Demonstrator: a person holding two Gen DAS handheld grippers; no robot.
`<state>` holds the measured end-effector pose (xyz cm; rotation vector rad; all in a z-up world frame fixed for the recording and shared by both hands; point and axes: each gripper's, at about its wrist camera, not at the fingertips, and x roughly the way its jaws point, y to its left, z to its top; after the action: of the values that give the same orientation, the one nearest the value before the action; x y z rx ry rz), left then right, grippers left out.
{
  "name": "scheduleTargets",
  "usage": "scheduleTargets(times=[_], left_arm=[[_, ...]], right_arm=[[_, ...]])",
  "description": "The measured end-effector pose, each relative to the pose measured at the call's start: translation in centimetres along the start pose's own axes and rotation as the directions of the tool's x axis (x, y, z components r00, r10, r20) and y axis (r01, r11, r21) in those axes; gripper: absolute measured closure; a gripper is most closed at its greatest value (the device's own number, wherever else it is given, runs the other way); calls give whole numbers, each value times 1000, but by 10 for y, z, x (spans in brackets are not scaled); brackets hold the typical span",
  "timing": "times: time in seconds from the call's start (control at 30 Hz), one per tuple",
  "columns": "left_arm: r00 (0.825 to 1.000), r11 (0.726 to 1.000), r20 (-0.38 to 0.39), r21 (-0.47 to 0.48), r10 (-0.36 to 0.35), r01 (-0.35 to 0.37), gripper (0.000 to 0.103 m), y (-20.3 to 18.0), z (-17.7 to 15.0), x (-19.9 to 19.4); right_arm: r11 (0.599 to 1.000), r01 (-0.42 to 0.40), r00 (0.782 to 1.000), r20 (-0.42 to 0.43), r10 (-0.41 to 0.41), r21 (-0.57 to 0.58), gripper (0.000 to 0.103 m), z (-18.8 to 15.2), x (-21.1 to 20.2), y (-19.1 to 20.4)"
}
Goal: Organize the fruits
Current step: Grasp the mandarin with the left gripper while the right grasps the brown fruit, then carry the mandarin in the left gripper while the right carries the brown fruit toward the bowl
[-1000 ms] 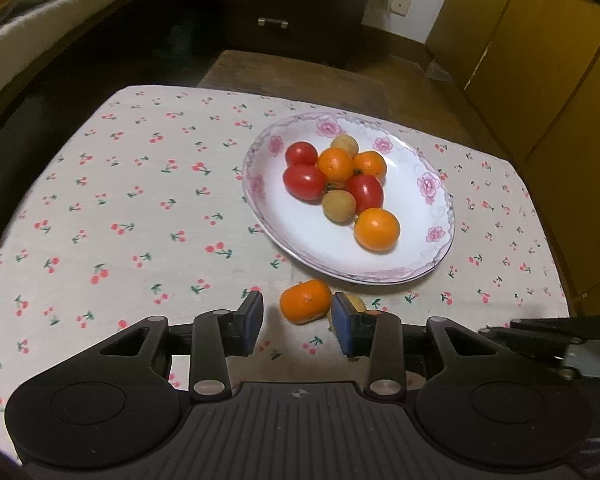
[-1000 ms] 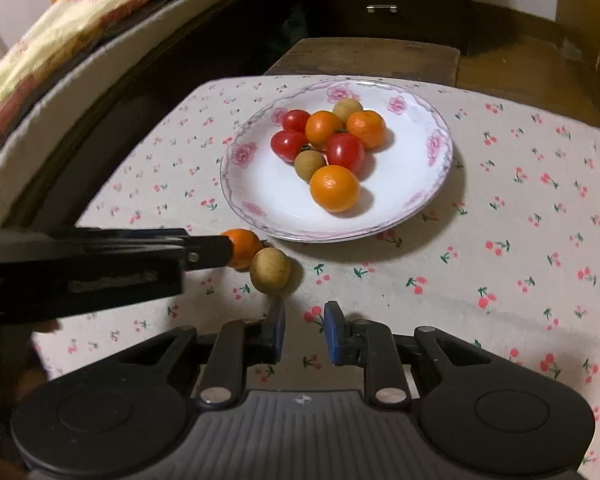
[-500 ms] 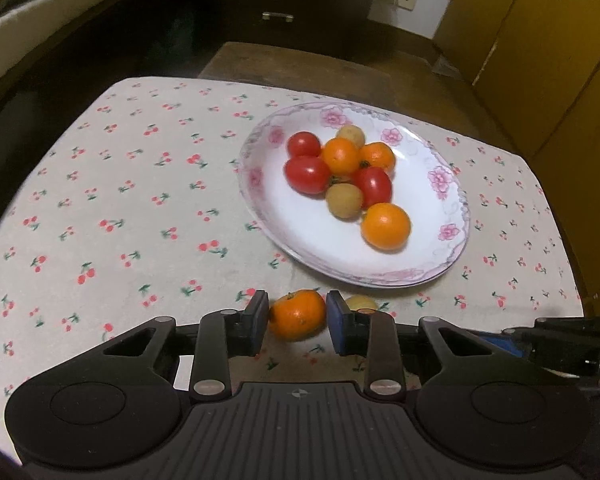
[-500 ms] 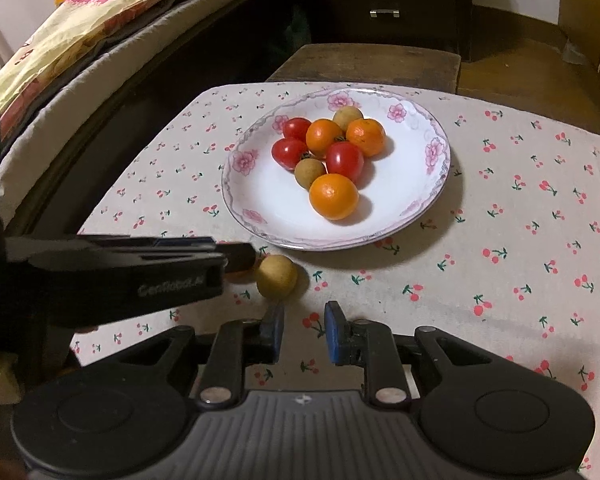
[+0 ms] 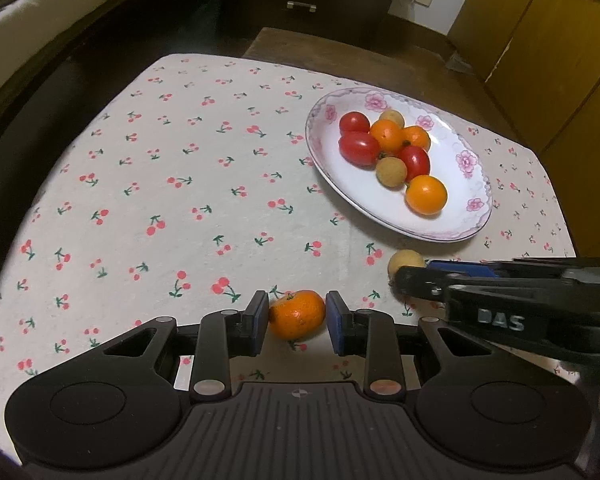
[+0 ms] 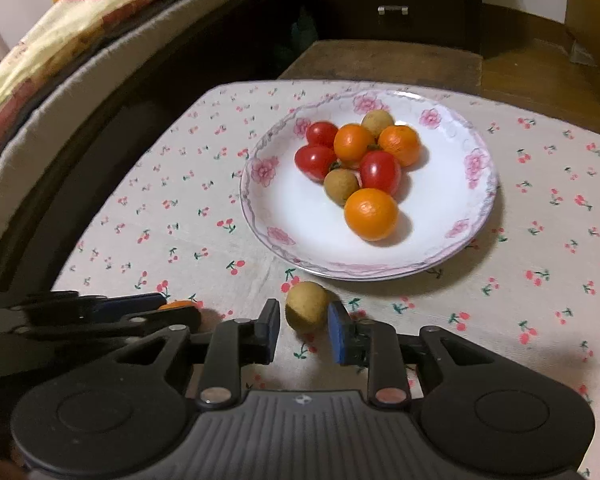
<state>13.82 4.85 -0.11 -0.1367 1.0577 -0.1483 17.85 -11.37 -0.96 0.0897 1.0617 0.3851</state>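
A small orange lies on the cherry-print cloth between the fingers of my left gripper; the jaws stand open around it with small gaps. A tan longan lies on the cloth between the tips of my right gripper, whose jaws stand open beside it. The longan also shows in the left wrist view, half hidden by the right gripper. A white floral plate behind holds several oranges, red tomatoes and longans.
The table is small, with edges close on the left and far sides. A bed with a colourful blanket lies to the left. A dark drawer unit and yellow cabinets stand behind.
Both grippers moved forward. The orange now sits deep between the left fingers. The right gripper opened wider and reached the longan, which now sits between its tips.
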Motion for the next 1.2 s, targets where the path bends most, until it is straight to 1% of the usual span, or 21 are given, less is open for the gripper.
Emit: scheduleTargets(times=[0.07, 0.23, 0.37, 0.5, 0.63, 0.87, 0.97, 1.03, 1.2], left_arm=[[1000, 1000, -2, -1, 2, -2, 64, 0, 0, 1], [1000, 1000, 3, 10, 10, -10, 63, -2, 1, 3], [1000, 1000, -2, 12, 17, -17, 62, -2, 0, 7], [1000, 1000, -10, 17, 25, -25, 63, -2, -2, 9], [1000, 1000, -14, 26, 18, -18, 63, -5, -5, 6], [1000, 998, -18, 59, 1, 0, 63, -18, -20, -5], [999, 998, -36, 66, 8, -6, 63, -23, -25, -1], [999, 997, -35, 70, 16, -14, 63, -25, -27, 0], [999, 998, -39, 65, 15, -12, 60, -28, -25, 4]], right_arm=[[1000, 23, 1000, -2, -23, -9, 72, 3, 3, 2], [999, 47, 998, -29, -47, -24, 72, 12, 16, 7], [997, 56, 998, -27, -58, -58, 73, 9, 18, 12], [996, 54, 998, -33, -57, -73, 74, 6, 13, 12], [994, 59, 997, -39, -63, -89, 74, -5, -2, 8], [993, 77, 995, -57, -83, -94, 74, -36, -32, -8], [995, 76, 995, -57, -80, -69, 74, -43, -38, -14], [995, 73, 995, -56, -77, -65, 74, -47, -40, -16], [996, 63, 996, -64, -67, -66, 74, -51, -36, -17]])
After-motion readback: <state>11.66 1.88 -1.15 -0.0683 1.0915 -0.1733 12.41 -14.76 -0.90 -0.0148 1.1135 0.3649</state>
